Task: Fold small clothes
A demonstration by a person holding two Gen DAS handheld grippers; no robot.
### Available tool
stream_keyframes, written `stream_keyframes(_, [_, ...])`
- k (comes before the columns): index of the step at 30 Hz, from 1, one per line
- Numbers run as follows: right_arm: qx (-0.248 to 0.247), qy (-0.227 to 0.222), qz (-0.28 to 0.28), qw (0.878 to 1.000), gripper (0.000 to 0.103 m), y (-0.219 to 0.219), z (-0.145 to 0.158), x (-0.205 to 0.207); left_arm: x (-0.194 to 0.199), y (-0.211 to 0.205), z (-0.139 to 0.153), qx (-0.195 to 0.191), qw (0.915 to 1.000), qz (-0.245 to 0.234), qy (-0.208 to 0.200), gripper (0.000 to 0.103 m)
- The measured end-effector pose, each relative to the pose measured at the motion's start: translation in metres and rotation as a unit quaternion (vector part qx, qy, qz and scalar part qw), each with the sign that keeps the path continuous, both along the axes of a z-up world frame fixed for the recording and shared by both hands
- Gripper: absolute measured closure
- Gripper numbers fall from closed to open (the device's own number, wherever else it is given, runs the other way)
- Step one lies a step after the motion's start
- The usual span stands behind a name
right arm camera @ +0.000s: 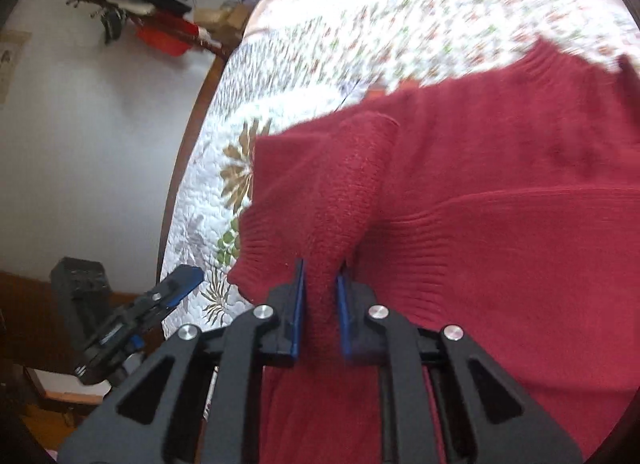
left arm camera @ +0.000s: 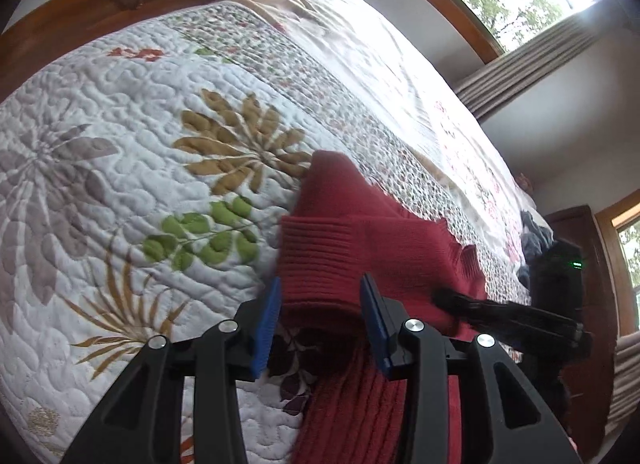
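Your right gripper [right arm camera: 320, 296] is pinching a bunched fold of the red knit sweater [right arm camera: 480, 192]; the blue pads [right arm camera: 298, 304] sit close together with the cloth squeezed between them, and the knit rises out of the pinch toward the rest of the garment. The ribbed hem band runs just right of the pinch.

Your left gripper [left arm camera: 318, 308] has its blue pads [left arm camera: 266, 320] set apart, with the sweater's [left arm camera: 336, 240] ribbed hem edge lying in the gap between them. Whether either pad presses the cloth, you cannot tell from this view. From the right wrist camera, the left gripper [right arm camera: 176, 288] shows at the sweater's lower left, one blue pad visible off the hem corner, apart from the fabric.

The sweater lies on the floral quilt [left arm camera: 120, 144], partly lifted and folded on itself. The tan flower print [left arm camera: 244, 144] and green leaf print [left arm camera: 200, 236] of the quilt sit just left of the sweater. Beyond the sweater, the quilt's small-print border strip [left arm camera: 320, 88] crosses the bed. A dark pile of clothes [left arm camera: 536, 240] rests on the quilt well past the sweater, toward the far right edge. The right wrist view is motion-blurred along the sweater's top edge.
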State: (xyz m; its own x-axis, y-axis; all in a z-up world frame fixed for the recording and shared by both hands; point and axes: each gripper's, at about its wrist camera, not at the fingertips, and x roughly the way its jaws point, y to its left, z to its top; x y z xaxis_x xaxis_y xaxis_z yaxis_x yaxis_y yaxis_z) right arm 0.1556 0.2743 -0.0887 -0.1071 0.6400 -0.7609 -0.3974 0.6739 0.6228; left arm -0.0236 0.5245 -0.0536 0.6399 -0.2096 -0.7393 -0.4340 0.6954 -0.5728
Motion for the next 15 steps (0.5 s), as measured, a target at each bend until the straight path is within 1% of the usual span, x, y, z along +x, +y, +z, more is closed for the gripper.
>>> stream_keyframes(2, [-0.004, -0.007, -0.018, 1.0, 0.091, -0.026, 0.01, 0.005, 0.007, -0.007, 0.0, 0.003, 0.9999, -0.01, 0.002, 0.062])
stream_keyframes(4, [-0.013, -0.008, -0.034, 0.999, 0.091, -0.044, 0.011, 0.009, 0.019, -0.018, -0.002, 0.008, 0.9996, -0.025, 0.009, 0.062])
stream_keyframes(6, [-0.036, -0.018, -0.044, 0.998, 0.091, -0.061, 0.008, 0.015, 0.03, -0.029, -0.004, 0.014, 0.999, -0.04, 0.015, 0.062])
stream_keyframes(8, [-0.06, -0.018, -0.054, 0.997, 0.091, -0.076, -0.001, 0.019, 0.043, -0.041, -0.009, 0.024, 0.9978, -0.056, 0.026, 0.062])
stream_keyframes(10, [-0.069, -0.015, -0.06, 0.996, 0.091, -0.083, -0.011, 0.021, 0.055, -0.052, -0.017, 0.036, 0.9961, -0.07, 0.039, 0.062])
stream_keyframes(15, [-0.105, 0.006, -0.072, 0.992, 0.09, -0.091, -0.046, 0.02, 0.072, -0.068, -0.041, 0.055, 0.9912, -0.091, 0.079, 0.062])
